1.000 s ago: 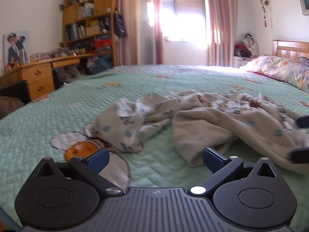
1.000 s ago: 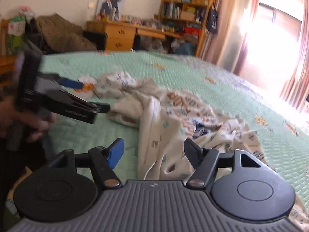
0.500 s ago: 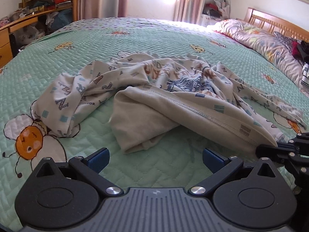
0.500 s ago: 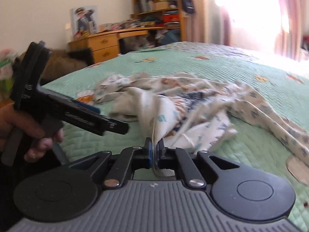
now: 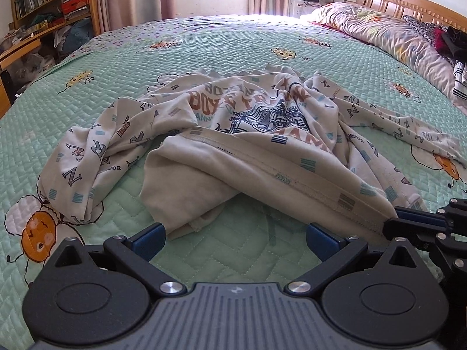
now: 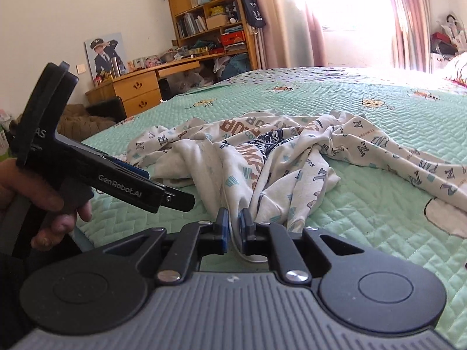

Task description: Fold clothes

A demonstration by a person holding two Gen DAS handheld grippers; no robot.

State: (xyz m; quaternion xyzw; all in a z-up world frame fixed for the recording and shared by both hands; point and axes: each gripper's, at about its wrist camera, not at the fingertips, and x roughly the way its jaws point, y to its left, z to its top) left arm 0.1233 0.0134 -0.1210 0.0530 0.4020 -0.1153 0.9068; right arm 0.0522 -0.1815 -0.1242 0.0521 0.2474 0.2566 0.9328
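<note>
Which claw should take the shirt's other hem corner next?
Left. The left claw is open and free, with the loose hem corner of the shirt just ahead of its left finger. The right claw is already shut on the hem.

One shirt [image 5: 262, 134], two grippers: left gripper [image 5: 233, 237], right gripper [image 6: 232, 224]

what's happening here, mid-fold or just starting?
Just starting. A person holds a gripper in each hand over a crumpled printed shirt on a bed with a green quilt. The right gripper is shut on the shirt's near hem. The left gripper is open, low over the quilt just short of the cloth, holding nothing. The shirt lies bunched, with no fold made yet.
</note>
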